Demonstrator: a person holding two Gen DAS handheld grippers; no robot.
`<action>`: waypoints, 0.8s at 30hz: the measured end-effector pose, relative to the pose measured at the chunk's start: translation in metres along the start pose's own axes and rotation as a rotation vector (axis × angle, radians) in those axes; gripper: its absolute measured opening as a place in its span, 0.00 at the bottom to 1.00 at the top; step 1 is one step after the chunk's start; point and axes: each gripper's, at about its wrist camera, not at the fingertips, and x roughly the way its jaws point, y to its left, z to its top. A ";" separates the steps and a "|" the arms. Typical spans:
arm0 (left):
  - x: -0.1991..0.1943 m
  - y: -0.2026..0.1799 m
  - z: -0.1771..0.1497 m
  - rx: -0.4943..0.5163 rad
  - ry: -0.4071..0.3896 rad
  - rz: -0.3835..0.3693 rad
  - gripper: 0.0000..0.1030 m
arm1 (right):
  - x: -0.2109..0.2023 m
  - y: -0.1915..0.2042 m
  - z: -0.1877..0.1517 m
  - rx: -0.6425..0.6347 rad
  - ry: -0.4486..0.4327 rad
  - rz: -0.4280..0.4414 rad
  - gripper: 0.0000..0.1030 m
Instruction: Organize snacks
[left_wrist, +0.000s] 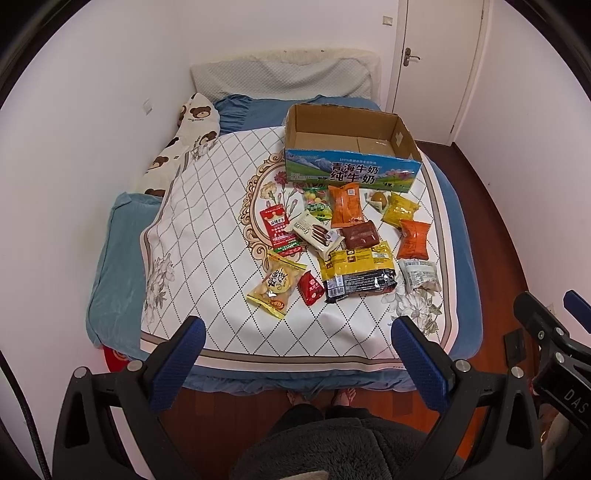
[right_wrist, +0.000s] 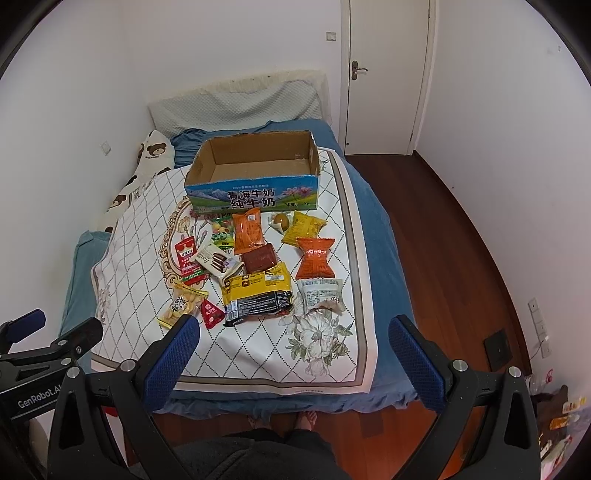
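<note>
A bed (left_wrist: 107, 266) with blue bedding fills most of both views. Over it lies a white cloth (left_wrist: 207, 221) with a diamond grid and flower prints. Near the far end of the cloth stands an open cardboard box (left_wrist: 351, 173), with a blue printed front and green landscape picture. Its inside looks empty, only the brown bottom shows.

All the snacks lie on the cloth just in front of the box, close together in one loose group. The largest is a yellow and black packet (left_wrist: 356, 260), and a black packet (left_wrist: 360, 286) lies partly over its near edge. Beside them, to the right, is a white packet (left_wrist: 421, 275). Farther back are a tall orange packet (left_wrist: 345, 206), a brown packet (left_wrist: 360, 234), a second orange packet (left_wrist: 413, 240) and a yellow packet (left_wrist: 400, 208). On the left side are a red packet (left_wrist: 279, 230), a white chocolate-stick packet (left_wrist: 316, 232) and a clear bag of round biscuits (left_wrist: 275, 286). A small red packet (left_wrist: 310, 288) lies between the biscuits and the black packet.

The left gripper (left_wrist: 297, 345) hangs above the near edge of the bed, its jaws wide apart and holding nothing. The right gripper (right_wrist: 291, 345) is also above the near edge, its jaws wide apart too and empty. Neither one touches any snack.
</note>
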 end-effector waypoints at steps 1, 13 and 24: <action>0.000 0.000 0.000 -0.001 -0.001 -0.001 1.00 | 0.000 0.000 0.000 0.000 -0.002 0.001 1.00; -0.002 0.002 0.004 -0.005 -0.013 -0.004 1.00 | -0.002 0.000 0.005 -0.009 -0.018 0.015 1.00; 0.000 0.003 0.010 -0.012 -0.013 -0.003 1.00 | 0.004 0.001 0.011 -0.009 -0.016 0.022 1.00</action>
